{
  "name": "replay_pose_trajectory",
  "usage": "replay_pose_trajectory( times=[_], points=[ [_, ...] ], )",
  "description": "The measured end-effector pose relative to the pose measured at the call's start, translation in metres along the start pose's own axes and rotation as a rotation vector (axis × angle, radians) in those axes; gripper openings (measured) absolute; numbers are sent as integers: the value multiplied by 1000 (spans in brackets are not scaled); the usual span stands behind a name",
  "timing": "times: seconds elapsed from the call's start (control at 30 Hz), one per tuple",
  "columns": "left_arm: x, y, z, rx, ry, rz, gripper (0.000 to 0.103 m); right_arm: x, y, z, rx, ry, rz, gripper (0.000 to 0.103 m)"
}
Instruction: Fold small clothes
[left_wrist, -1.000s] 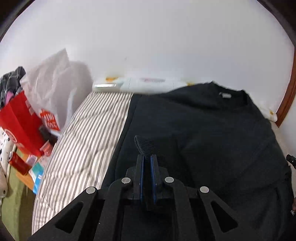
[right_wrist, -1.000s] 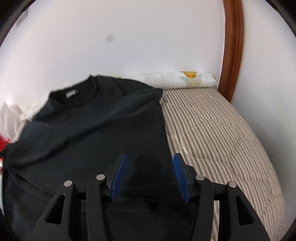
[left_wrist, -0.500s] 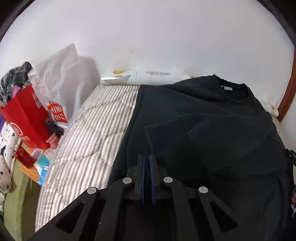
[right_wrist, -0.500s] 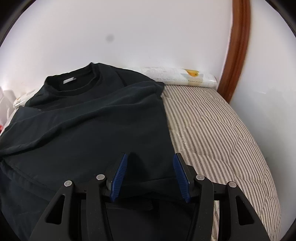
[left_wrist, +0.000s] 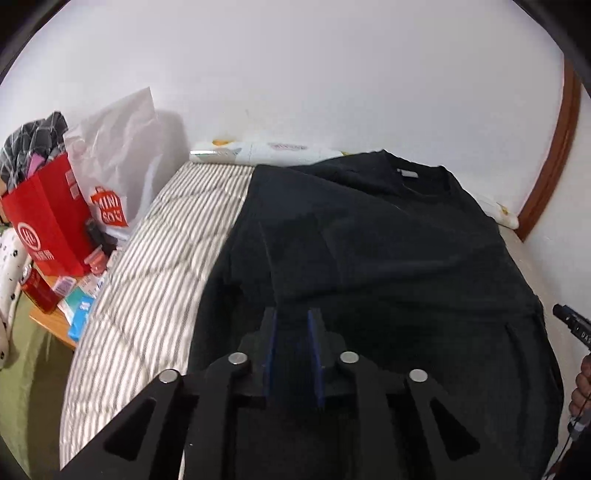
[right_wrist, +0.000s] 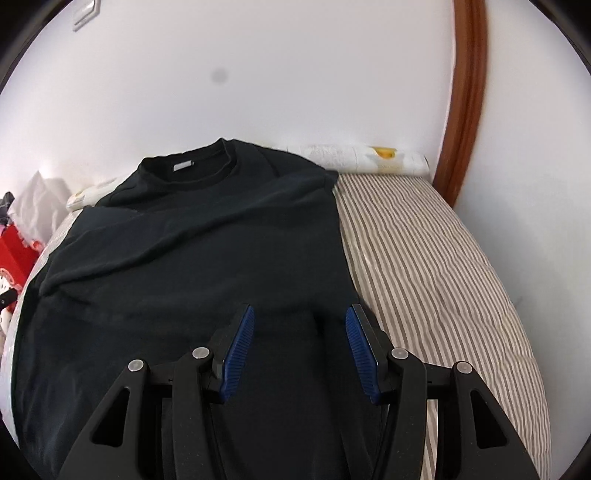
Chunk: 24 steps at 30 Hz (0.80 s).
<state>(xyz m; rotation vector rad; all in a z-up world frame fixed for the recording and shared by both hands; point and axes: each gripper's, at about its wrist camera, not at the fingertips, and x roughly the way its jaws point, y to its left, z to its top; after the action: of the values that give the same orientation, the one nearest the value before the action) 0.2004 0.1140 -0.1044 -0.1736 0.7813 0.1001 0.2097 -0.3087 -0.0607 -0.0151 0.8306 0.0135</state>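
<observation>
Centrally on the striped mattress (right_wrist: 424, 258) lies the black T-shirt (right_wrist: 207, 258), long axis running from its collar (right_wrist: 192, 168) at the far wall toward both tongs, sides folded inward. Left tongs (left_wrist: 291, 332), slightly parted and empty, hover over the shirt's near left portion; right tongs (right_wrist: 299, 325), spread wide, hover beside its right edge. Both sit equally near the hem end.

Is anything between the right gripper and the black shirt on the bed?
Nothing visible. The right gripper hangs open directly over the black shirt, with only shirt fabric showing between its pads.
</observation>
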Motion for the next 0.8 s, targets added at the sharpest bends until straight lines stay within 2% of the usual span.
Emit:
replay_pose_trajectory(
  times=[0.13,0.2,0.3,0.4,0.67,0.8],
  points=[
    [-5,7,-20,-1,34,-19,18,-17,-9,-27,-7,21,-34,52],
    [-8,16,-32,-25,51,-29,19,-24,-17,-40,6,36,-31,55],
    [-12,26,-49,-34,55,-20,28,-30,-26,-60,16,47,-34,57],
    [-17,34,-67,-16,61,-24,43,-33,-35,-79,33,66,-36,57],
    [-32,55,-97,-11,79,-24,49,-36,-53,-123,99,127,31,57],
    [-40,62,-111,0,88,-37,49,-42,-53,-137,107,113,37,57]
  ],
)
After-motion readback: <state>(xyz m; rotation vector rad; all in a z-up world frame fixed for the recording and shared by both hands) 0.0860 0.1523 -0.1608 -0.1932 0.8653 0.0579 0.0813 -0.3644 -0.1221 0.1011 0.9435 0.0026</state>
